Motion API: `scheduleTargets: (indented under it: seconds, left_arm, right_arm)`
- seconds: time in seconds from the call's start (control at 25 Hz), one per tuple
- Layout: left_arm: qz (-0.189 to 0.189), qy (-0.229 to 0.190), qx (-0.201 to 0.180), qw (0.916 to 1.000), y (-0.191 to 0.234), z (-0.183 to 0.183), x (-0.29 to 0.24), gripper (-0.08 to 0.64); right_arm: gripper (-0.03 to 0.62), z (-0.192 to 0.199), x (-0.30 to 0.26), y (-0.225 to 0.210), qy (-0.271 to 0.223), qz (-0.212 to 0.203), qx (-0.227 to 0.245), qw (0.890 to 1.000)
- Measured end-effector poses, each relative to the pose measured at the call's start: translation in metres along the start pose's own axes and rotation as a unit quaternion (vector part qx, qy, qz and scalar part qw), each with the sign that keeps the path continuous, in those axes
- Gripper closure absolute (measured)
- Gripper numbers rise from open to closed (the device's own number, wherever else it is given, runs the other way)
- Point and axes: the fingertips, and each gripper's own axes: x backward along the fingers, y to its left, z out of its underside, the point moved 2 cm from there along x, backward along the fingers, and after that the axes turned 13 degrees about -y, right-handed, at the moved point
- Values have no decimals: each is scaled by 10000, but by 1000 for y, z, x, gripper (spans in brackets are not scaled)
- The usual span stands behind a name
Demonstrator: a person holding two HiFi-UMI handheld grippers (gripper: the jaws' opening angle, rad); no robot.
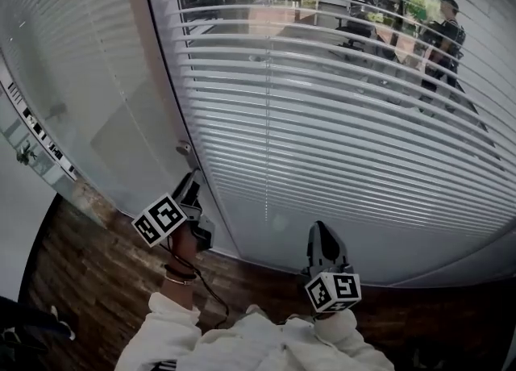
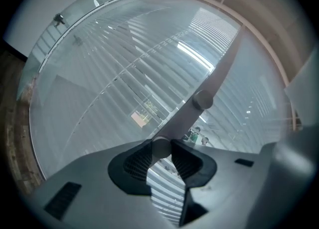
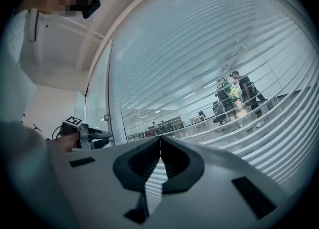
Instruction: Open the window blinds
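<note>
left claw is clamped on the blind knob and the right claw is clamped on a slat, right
No: the right claw is shut with nothing in it, as the right gripper view shows. The left claw is clamped on the knob.

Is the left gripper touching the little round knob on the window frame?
Touching. In the left gripper view, the left gripper has its jaws closed on the round knob, one on each side.

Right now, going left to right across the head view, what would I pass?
Frosted glass panel → left gripper, jaws on a knob → right gripper → standing people at the far right.
</note>
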Motion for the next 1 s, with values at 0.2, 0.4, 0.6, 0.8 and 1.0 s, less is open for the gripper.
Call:
scheduleTargets:
  seconds: [0.2,0.4,0.6,0.8,1.0]
  left_arm:
    - [10,4,117,9999,-1,-3,-2,437]
    - [190,67,-170,9997,-1,-2,-4,436]
    - [-314,-988,-3292,9385,-24,-33,34,436]
    - [1220,-2000,-4170,8782,-128,12,71,560]
    - [2015,255,-2421,9488,-137,181,77,560]
  right_arm:
    - [580,-3,-2,2,15,-3,2,10000]
    - [580,0,-3,1,20,-3,11,10000]
    - [580,-1,2,-1,-14,34,45,10000]
    - [580,-4,5,-9,-76,81,205,9997]
    - [580,-2,13,-12,44,168,604,9980]
